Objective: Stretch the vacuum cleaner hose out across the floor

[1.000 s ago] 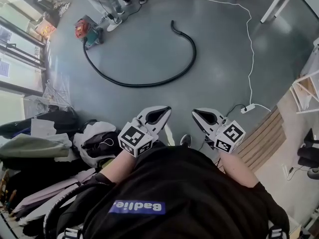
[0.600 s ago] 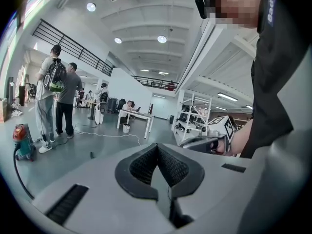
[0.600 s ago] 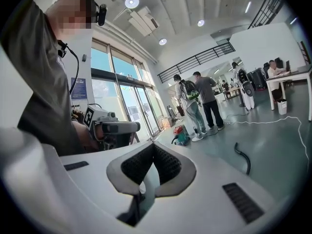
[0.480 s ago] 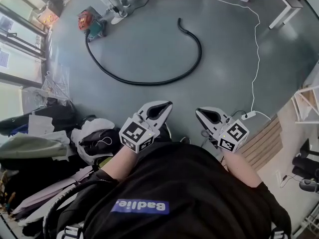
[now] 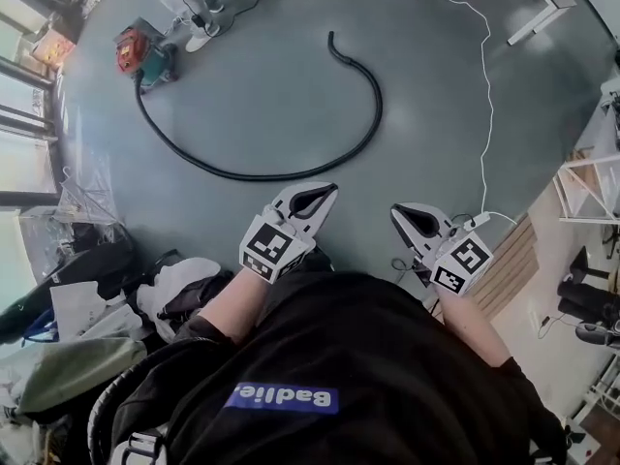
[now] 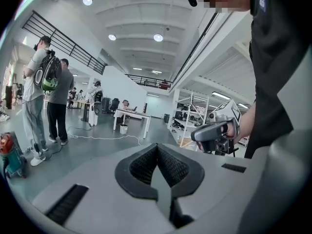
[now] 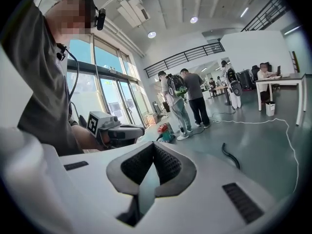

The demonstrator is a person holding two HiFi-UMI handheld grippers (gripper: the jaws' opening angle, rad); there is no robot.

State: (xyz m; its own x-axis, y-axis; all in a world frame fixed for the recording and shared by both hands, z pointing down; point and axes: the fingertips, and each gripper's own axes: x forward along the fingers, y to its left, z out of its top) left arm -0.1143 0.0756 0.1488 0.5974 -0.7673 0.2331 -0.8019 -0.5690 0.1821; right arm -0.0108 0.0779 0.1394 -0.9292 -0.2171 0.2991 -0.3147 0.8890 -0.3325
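Observation:
A black vacuum hose [image 5: 291,168] lies curled in a wide arc on the grey floor, running from the red and green vacuum cleaner [image 5: 138,54] at the far left round to its free end [image 5: 333,43] at the top middle. The free end [image 7: 229,155] also shows in the right gripper view, with the vacuum cleaner [image 7: 165,132] further off. Both grippers are held close to my body, well short of the hose. My left gripper [image 5: 325,192] is shut and holds nothing. My right gripper [image 5: 399,211] is likewise shut and empty.
A white cable [image 5: 484,85] runs across the floor on the right to a power strip [image 5: 477,221]. Two people [image 7: 183,99] stand beside the vacuum cleaner. Bags and clothing [image 5: 116,308] pile up at the left. A white table [image 5: 538,3] and shelving [image 5: 591,177] stand at the right.
The view has shifted slightly; the hose and vacuum cleaner sit a little further left in the picture. Both grippers stay shut in front of my body.

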